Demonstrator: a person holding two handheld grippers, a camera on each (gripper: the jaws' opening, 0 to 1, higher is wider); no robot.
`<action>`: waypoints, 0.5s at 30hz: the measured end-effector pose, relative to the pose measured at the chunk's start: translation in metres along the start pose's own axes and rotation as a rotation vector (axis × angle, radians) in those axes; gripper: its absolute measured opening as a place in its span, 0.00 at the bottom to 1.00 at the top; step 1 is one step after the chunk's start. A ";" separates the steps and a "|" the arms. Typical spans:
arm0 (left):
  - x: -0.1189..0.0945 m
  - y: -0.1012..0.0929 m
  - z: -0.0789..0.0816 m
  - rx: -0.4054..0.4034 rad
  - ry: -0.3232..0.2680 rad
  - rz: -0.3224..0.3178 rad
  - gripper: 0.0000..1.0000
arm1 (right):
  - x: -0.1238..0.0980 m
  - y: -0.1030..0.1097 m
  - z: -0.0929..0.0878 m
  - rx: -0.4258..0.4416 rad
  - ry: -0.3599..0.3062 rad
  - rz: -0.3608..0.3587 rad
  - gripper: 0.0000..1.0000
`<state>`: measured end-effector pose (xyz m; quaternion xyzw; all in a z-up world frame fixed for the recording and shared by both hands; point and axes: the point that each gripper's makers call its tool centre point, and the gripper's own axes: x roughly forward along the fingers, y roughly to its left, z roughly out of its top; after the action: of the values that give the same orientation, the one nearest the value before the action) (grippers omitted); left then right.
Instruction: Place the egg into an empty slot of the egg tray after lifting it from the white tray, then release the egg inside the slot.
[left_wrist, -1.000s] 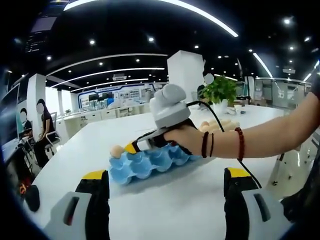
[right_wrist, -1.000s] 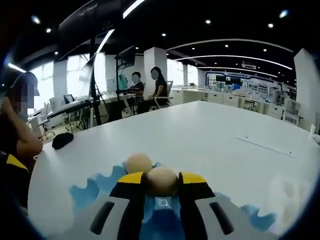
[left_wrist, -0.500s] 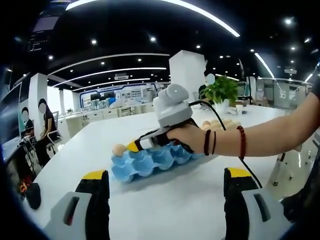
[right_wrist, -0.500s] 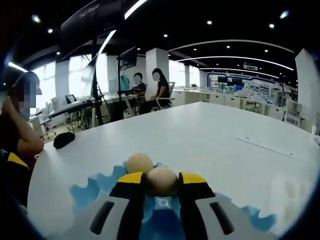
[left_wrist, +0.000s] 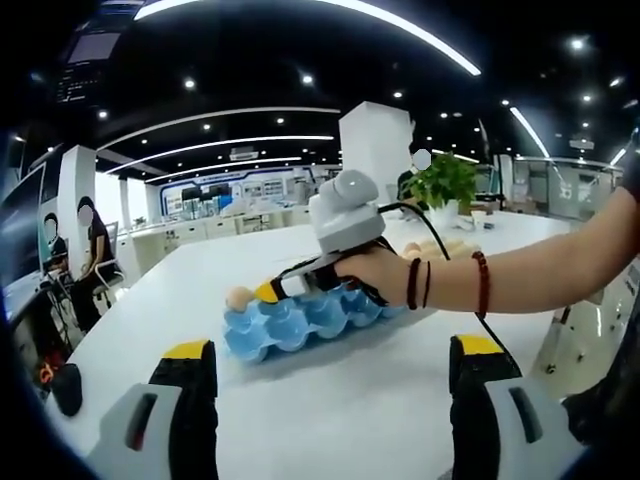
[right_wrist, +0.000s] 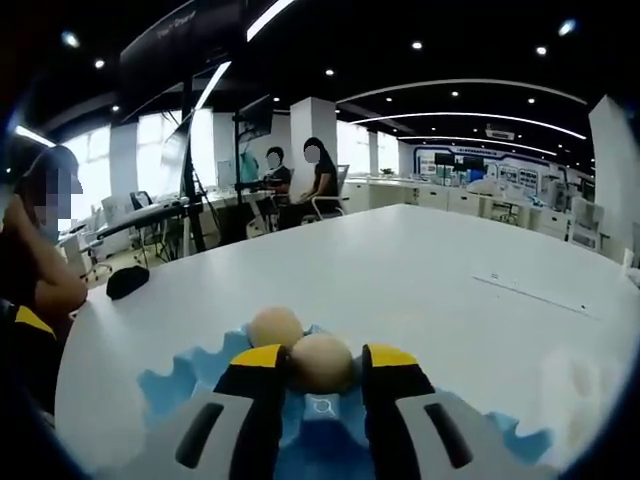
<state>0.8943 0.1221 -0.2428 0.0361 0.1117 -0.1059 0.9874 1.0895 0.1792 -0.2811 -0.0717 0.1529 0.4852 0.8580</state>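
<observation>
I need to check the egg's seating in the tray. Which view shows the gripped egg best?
The right gripper view: the egg sits close up between the right gripper jaws over the blue egg tray. The left gripper view shows that gripper and tray from afar.

Egg tray (right_wrist: 170, 385) front hidden behind claw, eggs (left_wrist: 440, 247) beyond wrist blurred

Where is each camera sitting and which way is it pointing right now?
Left gripper view: rides the left gripper, jaws wide apart, looking across the white table at the blue egg tray, the right gripper and the person's hand holding it.
Right gripper view: rides the right gripper, looking low over the blue egg tray; its yellow-tipped jaws flank an egg, a second egg behind.
Shared: tray, table, right gripper.
</observation>
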 end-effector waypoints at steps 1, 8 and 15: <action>0.001 -0.001 0.000 0.000 0.000 -0.003 0.99 | 0.000 0.000 0.000 0.000 0.000 0.001 0.32; 0.002 -0.001 -0.004 -0.016 0.016 0.001 1.00 | -0.006 0.002 0.012 0.043 -0.065 0.026 0.35; 0.005 -0.004 -0.001 -0.019 0.009 0.002 1.00 | -0.019 0.001 0.021 0.026 -0.087 0.018 0.36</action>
<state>0.8979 0.1172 -0.2451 0.0272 0.1171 -0.1038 0.9873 1.0839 0.1699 -0.2545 -0.0380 0.1222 0.4935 0.8603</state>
